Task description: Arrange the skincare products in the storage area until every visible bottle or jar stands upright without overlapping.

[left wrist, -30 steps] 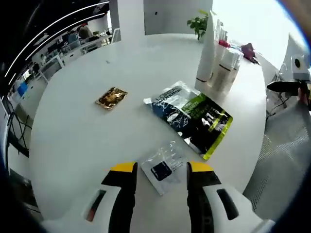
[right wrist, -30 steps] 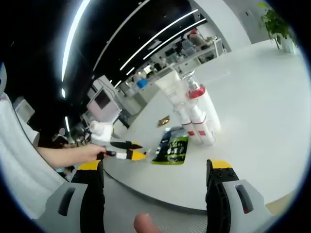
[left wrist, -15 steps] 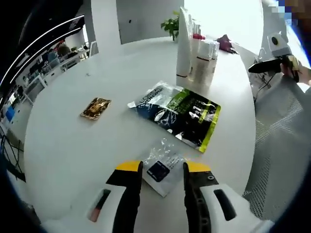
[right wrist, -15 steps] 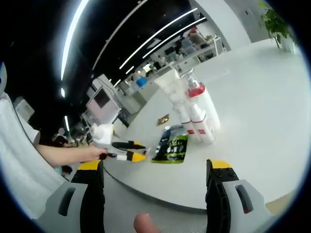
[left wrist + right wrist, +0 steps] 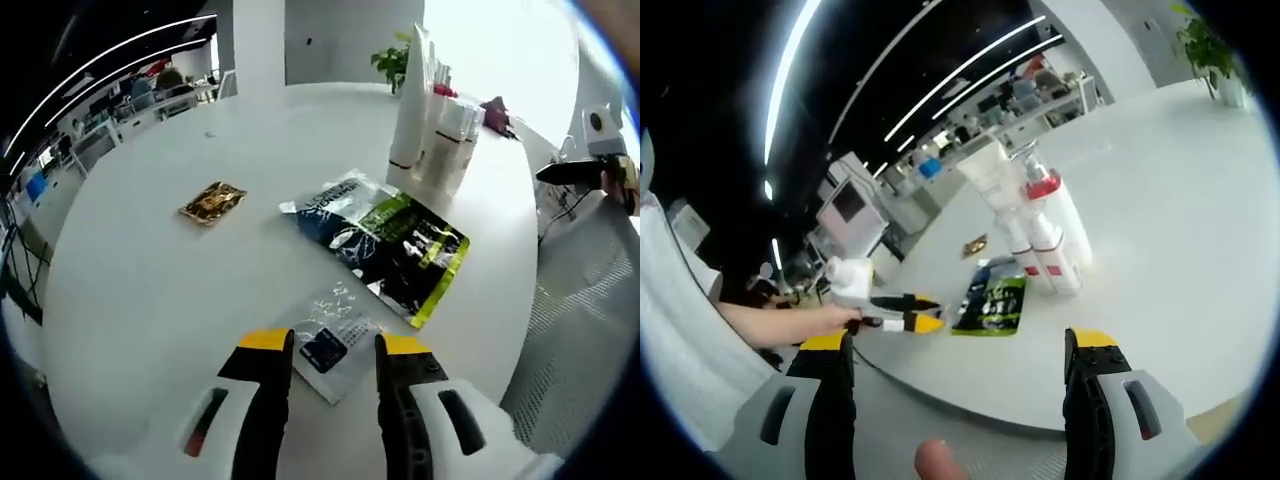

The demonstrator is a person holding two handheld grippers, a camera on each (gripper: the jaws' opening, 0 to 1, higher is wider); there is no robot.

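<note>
A white tube (image 5: 408, 105) and pump bottles (image 5: 448, 140) stand upright in a cluster at the far side of the round white table (image 5: 150, 290). A black-and-green pouch (image 5: 395, 245) lies flat in front of them. My left gripper (image 5: 332, 345) is open just above the table, and a small clear sachet (image 5: 330, 338) lies between its yellow tips. My right gripper (image 5: 958, 345) is wide open off the table's edge, with nothing between its jaws. From there the tube (image 5: 990, 185), bottles (image 5: 1048, 235), pouch (image 5: 992, 305) and left gripper (image 5: 923, 311) are all in sight.
A gold sachet (image 5: 212, 201) lies alone on the left of the table. A potted plant (image 5: 392, 62) and a dark red object (image 5: 496, 107) sit at the far edge. The right gripper (image 5: 565, 174) hangs beyond the table's right edge, held by a hand.
The left gripper's jaws have narrowed a little around the clear sachet, and its view has swung slightly. The right gripper view is almost unchanged.
</note>
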